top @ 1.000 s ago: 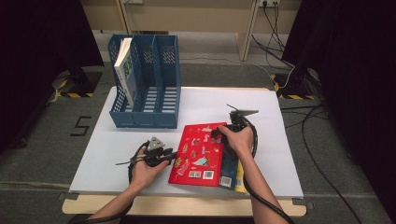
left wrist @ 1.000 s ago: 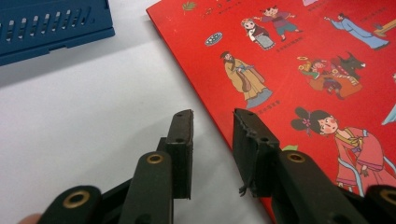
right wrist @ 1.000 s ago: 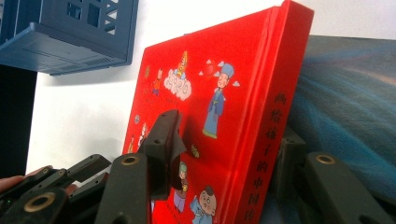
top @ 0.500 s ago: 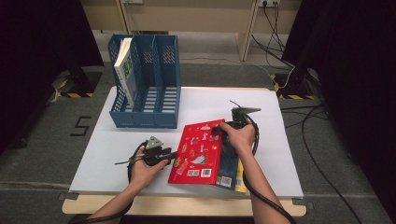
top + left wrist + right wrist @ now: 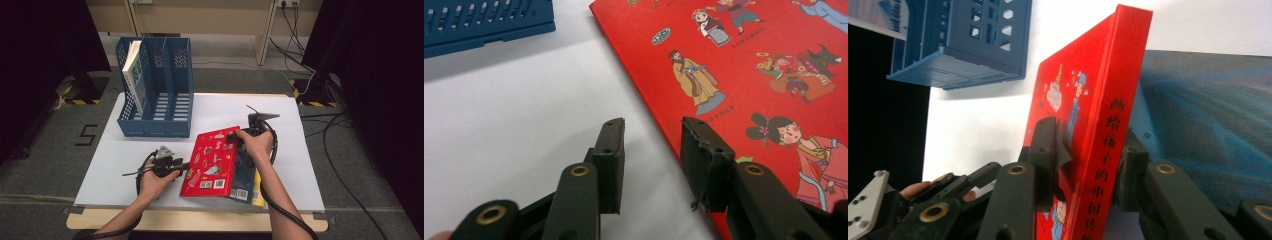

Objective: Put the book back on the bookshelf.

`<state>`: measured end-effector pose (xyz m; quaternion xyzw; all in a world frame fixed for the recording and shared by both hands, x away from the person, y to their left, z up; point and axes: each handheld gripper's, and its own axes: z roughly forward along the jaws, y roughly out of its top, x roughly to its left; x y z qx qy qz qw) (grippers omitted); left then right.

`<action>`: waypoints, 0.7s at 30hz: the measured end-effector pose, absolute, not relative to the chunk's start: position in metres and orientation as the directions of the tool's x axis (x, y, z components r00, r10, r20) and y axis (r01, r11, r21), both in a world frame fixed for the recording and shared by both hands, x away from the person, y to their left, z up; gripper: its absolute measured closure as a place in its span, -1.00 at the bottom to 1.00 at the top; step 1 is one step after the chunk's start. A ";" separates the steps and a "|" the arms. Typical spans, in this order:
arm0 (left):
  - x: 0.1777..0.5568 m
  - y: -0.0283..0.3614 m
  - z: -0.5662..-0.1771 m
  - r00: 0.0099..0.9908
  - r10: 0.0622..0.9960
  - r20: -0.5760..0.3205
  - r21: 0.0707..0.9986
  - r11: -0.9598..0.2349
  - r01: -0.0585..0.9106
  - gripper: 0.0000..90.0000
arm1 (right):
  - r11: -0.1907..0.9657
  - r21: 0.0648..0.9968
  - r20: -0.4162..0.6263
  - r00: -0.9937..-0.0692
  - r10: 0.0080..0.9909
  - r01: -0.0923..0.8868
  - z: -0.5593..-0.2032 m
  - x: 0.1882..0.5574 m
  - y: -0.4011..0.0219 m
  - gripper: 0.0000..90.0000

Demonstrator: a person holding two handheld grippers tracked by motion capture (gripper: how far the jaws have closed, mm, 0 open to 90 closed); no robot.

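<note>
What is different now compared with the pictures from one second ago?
The right tool has just been closing and now has its jaws on either side of the spine of the red book, whose far edge looks slightly lifted. The left tool has just been opening at the book's near-left edge, with nothing between its jaws. Both hands kept their places. The blue file rack and the books under the red one stayed put.
</note>
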<state>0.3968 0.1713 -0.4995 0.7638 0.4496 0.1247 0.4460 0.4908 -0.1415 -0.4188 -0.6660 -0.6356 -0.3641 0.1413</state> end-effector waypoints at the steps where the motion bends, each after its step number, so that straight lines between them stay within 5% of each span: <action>1: 0.397 0.171 -0.500 0.564 0.798 -0.212 0.793 -0.197 0.577 0.35 | -0.152 0.276 0.665 -0.075 0.743 0.949 -0.418 0.491 -0.141 0.56; 21: 0.403 0.176 -0.499 0.564 0.788 -0.247 0.784 -0.179 0.594 0.17 | -0.183 0.281 0.682 -0.062 0.729 0.942 -0.403 0.493 -0.145 0.69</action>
